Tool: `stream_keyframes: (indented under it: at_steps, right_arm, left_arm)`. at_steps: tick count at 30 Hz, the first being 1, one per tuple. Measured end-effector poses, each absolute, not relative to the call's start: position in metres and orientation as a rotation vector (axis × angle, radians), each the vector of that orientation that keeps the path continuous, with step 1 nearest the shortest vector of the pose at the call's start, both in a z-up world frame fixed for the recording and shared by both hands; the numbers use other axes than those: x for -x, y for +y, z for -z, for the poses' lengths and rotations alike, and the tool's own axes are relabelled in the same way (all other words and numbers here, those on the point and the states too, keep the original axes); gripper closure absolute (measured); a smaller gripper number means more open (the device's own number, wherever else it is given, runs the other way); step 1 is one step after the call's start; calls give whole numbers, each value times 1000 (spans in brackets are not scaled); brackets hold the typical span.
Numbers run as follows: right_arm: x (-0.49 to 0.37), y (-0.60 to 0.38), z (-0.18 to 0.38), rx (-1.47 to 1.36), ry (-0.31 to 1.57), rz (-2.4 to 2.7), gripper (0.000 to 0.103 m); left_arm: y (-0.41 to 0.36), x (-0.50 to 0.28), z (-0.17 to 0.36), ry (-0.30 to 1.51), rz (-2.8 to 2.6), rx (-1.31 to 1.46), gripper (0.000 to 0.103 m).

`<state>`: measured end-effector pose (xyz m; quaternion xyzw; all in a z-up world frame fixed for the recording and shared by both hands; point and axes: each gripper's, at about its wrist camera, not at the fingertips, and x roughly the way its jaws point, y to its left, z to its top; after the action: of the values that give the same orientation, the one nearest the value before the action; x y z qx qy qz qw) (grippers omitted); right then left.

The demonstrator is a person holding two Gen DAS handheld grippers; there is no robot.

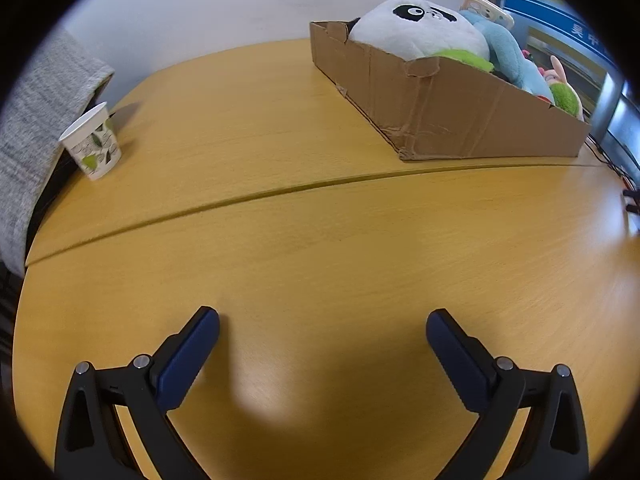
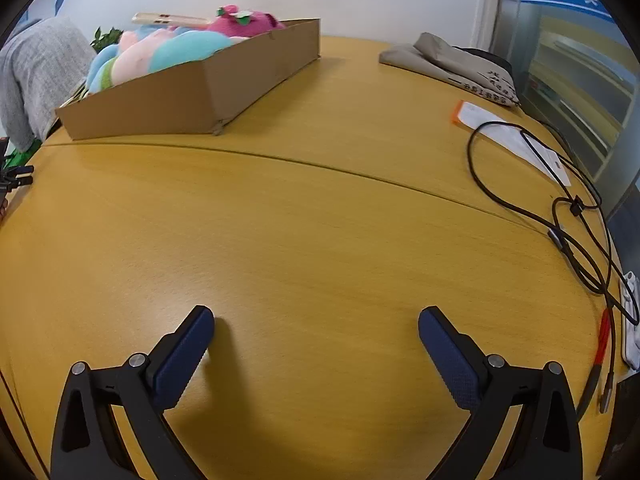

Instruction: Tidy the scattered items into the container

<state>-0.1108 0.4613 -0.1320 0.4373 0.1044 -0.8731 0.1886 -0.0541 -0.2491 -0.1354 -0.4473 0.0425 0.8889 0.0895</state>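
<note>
A shallow cardboard box (image 1: 460, 104) stands on the wooden table at the upper right of the left wrist view. It holds a panda plush (image 1: 416, 28), a light blue plush (image 1: 508, 52) and a phone case (image 1: 488, 10). In the right wrist view the box (image 2: 192, 92) is at the upper left, with a pastel plush (image 2: 160, 54), a pink plush (image 2: 248, 22) and the phone case (image 2: 172, 19) on top. My left gripper (image 1: 322, 322) is open and empty above bare table. My right gripper (image 2: 316, 322) is open and empty too.
A paper cup (image 1: 94, 142) stands at the table's left edge beside a grey cloth (image 1: 36, 120). In the right wrist view a beige pouch (image 2: 452, 64), a white and orange packet (image 2: 508, 132) and black cables (image 2: 576, 208) lie at the right.
</note>
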Motion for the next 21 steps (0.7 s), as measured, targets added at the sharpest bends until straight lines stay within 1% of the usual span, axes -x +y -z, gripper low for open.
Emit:
stream_keyframes:
  at_steps: [3,11,21]
  right_arm:
    - [120,465,132,-1226,304,2447,0]
    - [125,467,133,-1194,338,2395,0]
    - [125,469,132,-1192,339,2392,0]
  left_arm:
    - [-257,72,132,137,-2623,1332,0]
    - [-264,89,129,149,-2605,1333,0]
    - [-260,84,132,154,-2609,1327,0]
